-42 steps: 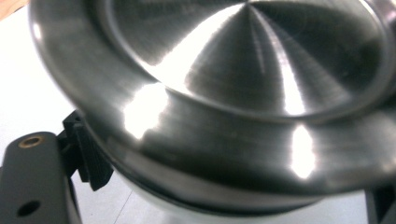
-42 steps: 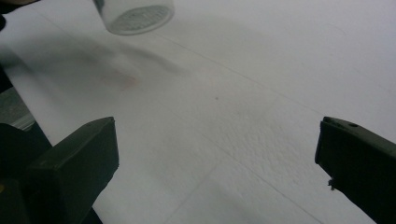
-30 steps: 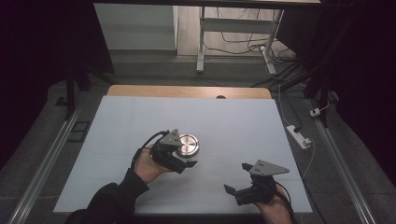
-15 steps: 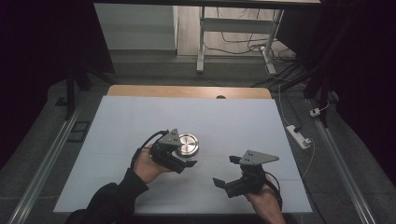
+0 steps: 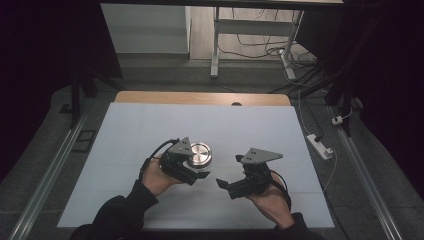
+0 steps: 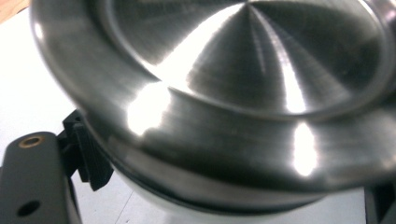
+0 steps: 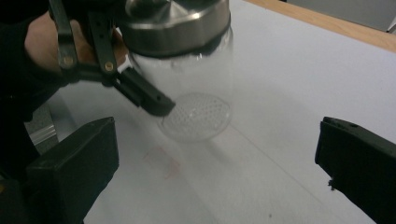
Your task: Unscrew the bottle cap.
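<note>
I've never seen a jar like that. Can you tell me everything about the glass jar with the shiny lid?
The glass jar is clear, with a dimpled bottom, and looks empty. Its wide metal lid is brushed silver with a sunken middle, and it is on. The jar stands upright near the middle of the white table. The left gripper is shut on it just under the lid. The right gripper is open, apart from it.

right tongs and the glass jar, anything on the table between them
Nothing: the right gripper view shows bare white table between the open right tongs and the glass jar, which the left tongs grip.
</note>
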The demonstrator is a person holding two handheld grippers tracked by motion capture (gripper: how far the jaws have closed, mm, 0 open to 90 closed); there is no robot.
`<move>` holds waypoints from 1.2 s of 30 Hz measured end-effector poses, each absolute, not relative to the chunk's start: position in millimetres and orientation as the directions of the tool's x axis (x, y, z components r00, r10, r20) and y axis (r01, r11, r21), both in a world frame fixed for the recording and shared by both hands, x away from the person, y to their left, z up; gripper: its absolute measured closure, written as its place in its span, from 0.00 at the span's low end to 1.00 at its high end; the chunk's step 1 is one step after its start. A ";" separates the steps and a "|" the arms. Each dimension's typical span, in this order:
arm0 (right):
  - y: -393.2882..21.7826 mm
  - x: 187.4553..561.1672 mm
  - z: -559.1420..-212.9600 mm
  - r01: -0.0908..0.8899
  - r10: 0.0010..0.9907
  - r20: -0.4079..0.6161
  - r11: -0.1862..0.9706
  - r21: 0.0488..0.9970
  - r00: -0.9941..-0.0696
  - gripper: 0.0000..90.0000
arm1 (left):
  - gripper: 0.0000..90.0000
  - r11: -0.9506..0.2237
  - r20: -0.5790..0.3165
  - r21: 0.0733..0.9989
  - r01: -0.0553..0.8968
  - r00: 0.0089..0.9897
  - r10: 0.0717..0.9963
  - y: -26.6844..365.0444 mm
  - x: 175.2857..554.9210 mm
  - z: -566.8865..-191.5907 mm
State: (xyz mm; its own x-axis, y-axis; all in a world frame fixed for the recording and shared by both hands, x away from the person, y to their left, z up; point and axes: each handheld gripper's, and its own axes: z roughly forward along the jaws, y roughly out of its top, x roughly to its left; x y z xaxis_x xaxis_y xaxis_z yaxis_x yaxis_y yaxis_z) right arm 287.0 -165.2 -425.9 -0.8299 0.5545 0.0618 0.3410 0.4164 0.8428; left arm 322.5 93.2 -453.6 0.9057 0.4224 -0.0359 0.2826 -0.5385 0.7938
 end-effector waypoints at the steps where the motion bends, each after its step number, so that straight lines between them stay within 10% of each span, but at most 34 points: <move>1: -165.2 287.0 -425.9 0.341 0.555 0.062 0.416 0.843 -0.830 0.00 | 0.17 -0.539 -0.037 0.794 0.283 0.906 0.422 93.1 322.5 -453.7; 27: -113.3 309.7 -409.6 0.277 0.506 0.027 0.425 0.862 -0.862 0.00 | 0.17 -0.559 -0.036 0.782 0.276 0.915 0.401 87.3 321.5 -456.3; 36: -100.2 314.2 -415.2 0.243 0.458 0.019 0.435 0.867 -0.889 0.19 | 0.17 -0.562 -0.044 0.778 0.280 0.917 0.396 86.3 321.2 -455.9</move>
State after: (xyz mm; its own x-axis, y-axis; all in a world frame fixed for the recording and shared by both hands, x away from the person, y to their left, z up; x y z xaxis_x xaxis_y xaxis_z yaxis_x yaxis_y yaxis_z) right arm 314.2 -100.2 -415.2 -0.8887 0.4580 0.0187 0.2426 0.4354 0.8669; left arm 321.2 86.3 -455.9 0.9171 0.3962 -0.0444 0.2804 -0.5618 0.7783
